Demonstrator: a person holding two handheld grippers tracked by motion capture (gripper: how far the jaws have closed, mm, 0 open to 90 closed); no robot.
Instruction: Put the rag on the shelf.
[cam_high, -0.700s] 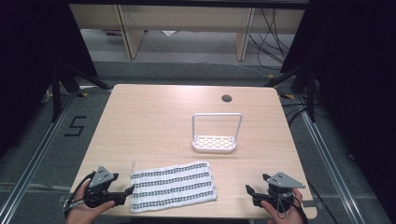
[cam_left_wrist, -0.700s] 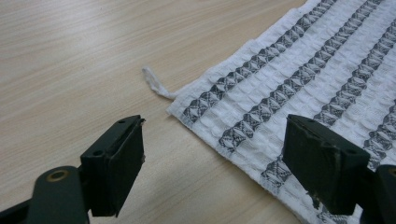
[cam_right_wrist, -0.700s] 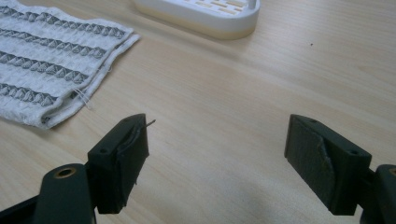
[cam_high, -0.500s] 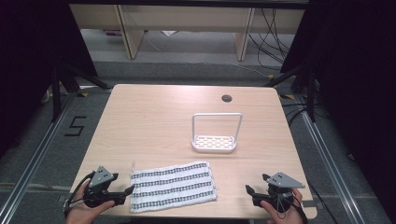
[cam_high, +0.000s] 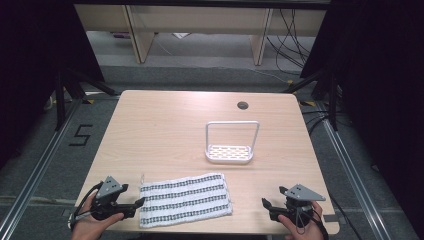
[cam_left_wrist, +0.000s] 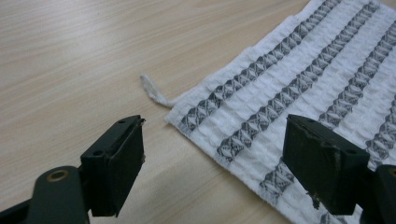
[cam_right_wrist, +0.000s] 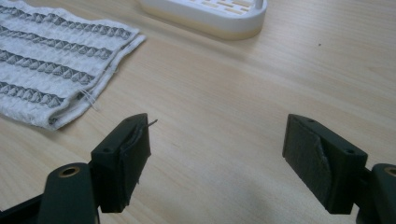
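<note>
A striped white cloth (cam_high: 185, 200) lies flat on the wooden worktop (cam_high: 165, 130), at the lower centre of the high view. The left claw (cam_high: 139, 202) sits at the cloth's left edge in the lower left of that frame, jaws spread wide and gripping nothing. In the left gripper view one jaw hangs over bare wood and the other over the cloth (cam_left_wrist: 299, 88), so the near corner falls between them; that placing looks meant for a pinch on this corner. A small hanging loop (cam_left_wrist: 152, 88) sticks out from the cloth's edge just left of centre in that view.

The right claw (cam_high: 265, 205) waits in the lower right of the high view, apart from the cloth's right edge, jaws also wide and empty. Its own view has the cloth's edge (cam_right_wrist: 60, 79) at the upper left, with a loose thread trailing from the hem, and bare wood between the jaws. It seems poised to take the opposite corner.

A white rack (cam_high: 230, 150) with a wire hoop stands right of centre in the high view; in the right gripper view its top is cut off by the upper edge. Whether either jaw touches the cloth or worktop cannot be told. The person's hands are cropped by the bottom edge of the high view.
</note>
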